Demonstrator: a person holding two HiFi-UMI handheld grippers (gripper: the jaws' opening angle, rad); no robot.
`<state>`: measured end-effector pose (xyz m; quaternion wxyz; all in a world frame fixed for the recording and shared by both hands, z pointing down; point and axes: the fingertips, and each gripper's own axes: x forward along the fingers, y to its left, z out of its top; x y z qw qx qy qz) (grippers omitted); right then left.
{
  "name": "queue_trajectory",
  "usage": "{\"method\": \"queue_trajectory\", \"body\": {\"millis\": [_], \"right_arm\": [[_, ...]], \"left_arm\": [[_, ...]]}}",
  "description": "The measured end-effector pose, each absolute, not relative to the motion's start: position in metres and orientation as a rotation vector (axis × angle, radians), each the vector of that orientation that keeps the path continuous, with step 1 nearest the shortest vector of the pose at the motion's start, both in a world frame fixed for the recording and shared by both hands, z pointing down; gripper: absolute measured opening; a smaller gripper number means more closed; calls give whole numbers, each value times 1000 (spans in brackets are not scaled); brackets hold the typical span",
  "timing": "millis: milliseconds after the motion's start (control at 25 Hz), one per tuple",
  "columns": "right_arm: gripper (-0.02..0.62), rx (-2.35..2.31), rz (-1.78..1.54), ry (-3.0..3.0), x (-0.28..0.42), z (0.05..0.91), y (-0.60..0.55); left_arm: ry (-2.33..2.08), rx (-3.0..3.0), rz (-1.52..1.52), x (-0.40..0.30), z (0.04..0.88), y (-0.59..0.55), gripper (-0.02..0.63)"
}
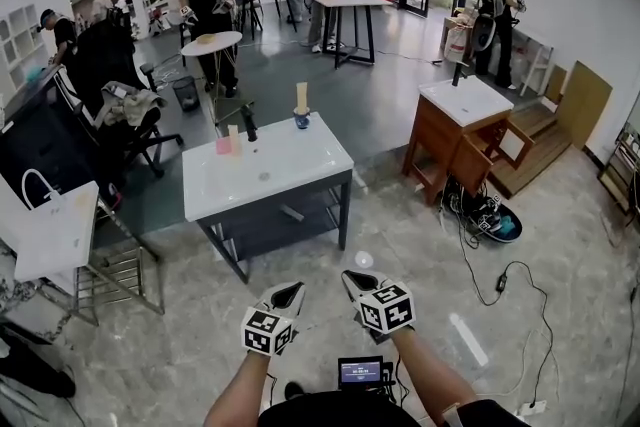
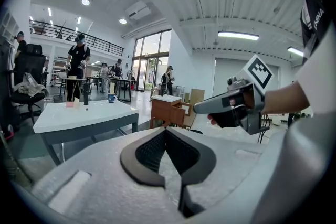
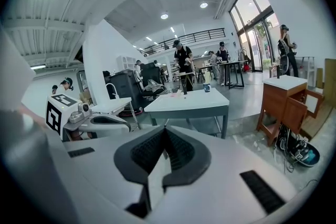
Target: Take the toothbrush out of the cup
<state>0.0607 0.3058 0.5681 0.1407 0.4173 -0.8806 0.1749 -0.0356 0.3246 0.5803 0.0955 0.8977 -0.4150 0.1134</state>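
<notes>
A small blue cup (image 1: 301,119) stands at the far edge of the white sink-top table (image 1: 280,177), with the pale toothbrush (image 1: 301,96) upright in it. The cup also shows far off in the left gripper view (image 2: 111,97) and the right gripper view (image 3: 207,87). Both grippers hang low over the floor, well short of the table. My left gripper (image 1: 287,294) is shut and empty, its tips meeting (image 2: 165,130). My right gripper (image 1: 355,281) is shut too, with nothing between its pads (image 3: 165,128).
A black faucet (image 1: 249,125) and a pink thing (image 1: 223,145) stand on the table's far left. A wooden cabinet with a white top (image 1: 465,130) is to the right, with cables (image 1: 500,280) on the floor. A chair (image 1: 125,120) and a white table (image 1: 50,230) stand left. Several people work behind.
</notes>
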Motion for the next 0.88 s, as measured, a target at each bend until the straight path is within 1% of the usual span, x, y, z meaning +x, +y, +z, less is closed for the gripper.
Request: {"method": "queue_trajectory", "body": {"millis": [560,880], "right_arm": [[9,1170,564,-2531,116,591,281],[9,1214,627,-2499,112,606,234]], "left_arm": [[-1292,2574,390,0,606,311,8],[-1247,2579,407,-9,617,260,8]]}}
